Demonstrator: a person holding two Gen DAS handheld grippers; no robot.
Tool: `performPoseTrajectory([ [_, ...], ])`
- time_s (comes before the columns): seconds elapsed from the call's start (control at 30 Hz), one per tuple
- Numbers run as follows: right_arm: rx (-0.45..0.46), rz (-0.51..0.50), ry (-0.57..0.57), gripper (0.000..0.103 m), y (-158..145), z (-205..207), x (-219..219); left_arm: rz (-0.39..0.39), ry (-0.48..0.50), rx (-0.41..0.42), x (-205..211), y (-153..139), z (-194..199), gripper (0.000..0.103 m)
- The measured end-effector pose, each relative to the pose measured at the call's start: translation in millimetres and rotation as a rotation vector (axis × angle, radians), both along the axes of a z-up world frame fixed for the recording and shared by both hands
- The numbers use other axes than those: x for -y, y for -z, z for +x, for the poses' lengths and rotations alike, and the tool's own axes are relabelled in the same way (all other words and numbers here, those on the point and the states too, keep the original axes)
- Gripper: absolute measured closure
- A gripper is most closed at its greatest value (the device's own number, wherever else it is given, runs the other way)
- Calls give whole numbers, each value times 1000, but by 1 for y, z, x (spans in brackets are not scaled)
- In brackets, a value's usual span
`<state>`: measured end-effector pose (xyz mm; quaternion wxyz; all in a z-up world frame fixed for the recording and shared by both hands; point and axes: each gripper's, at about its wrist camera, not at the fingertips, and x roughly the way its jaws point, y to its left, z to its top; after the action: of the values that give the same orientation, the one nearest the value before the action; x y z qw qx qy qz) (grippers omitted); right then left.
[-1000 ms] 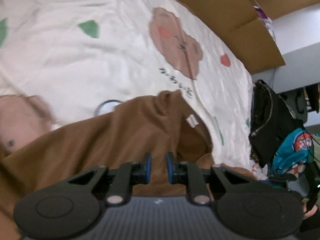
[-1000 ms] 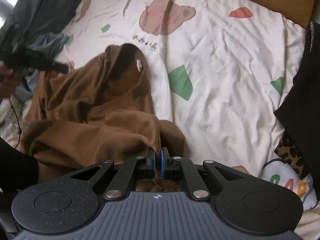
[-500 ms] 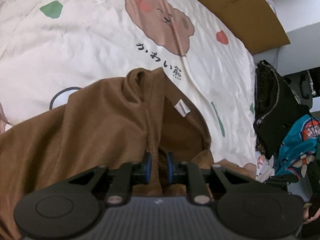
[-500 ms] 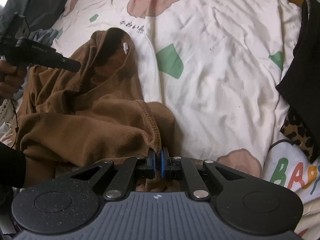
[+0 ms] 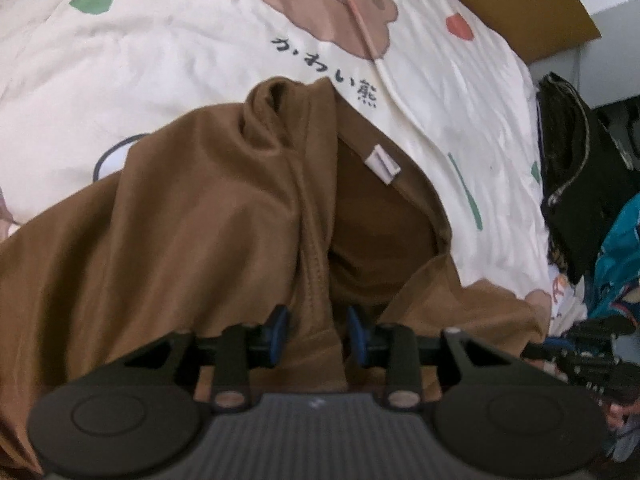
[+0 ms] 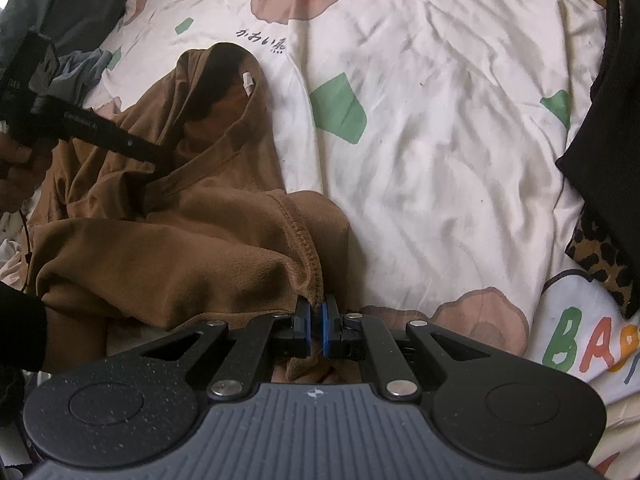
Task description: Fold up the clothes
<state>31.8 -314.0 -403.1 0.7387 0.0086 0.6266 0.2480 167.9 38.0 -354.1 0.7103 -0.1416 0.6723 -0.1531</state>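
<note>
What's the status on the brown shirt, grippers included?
Left gripper opening, collar seam between jaws. Right gripper shut on brown shirt hem. Nothing in the way.

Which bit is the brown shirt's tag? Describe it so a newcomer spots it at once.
Start from the cream bedsheet with bear prints and find the brown shirt crumpled on it. Follow the shirt to its open neckline, just below the printed black lettering. The tag is the small white rectangle sewn inside the collar, the only white patch on the brown fabric.
</note>
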Motion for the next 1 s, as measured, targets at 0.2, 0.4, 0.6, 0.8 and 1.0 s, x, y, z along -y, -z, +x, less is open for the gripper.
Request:
performPoseTrajectory([
  [0.2, 1, 3, -1, 100, 0, 0, 0, 18, -47, -16, -1, 6, 3, 86],
  [0.4, 15, 4, -2, 100, -5, -1, 1, 19, 4, 9, -4, -5, 1, 95],
  [0.6, 50, -25, 3, 100, -12, 4, 4, 78, 121, 52, -18, -35, 4, 97],
  [0.8, 74, -51, -3, 100, -14, 8, 5, 201, 289, 81, -35, -62, 8, 97],
  [1.0, 104, -86, 2, 100, -14, 13, 5, 387, 419, 125, -56, -72, 7, 97],
])
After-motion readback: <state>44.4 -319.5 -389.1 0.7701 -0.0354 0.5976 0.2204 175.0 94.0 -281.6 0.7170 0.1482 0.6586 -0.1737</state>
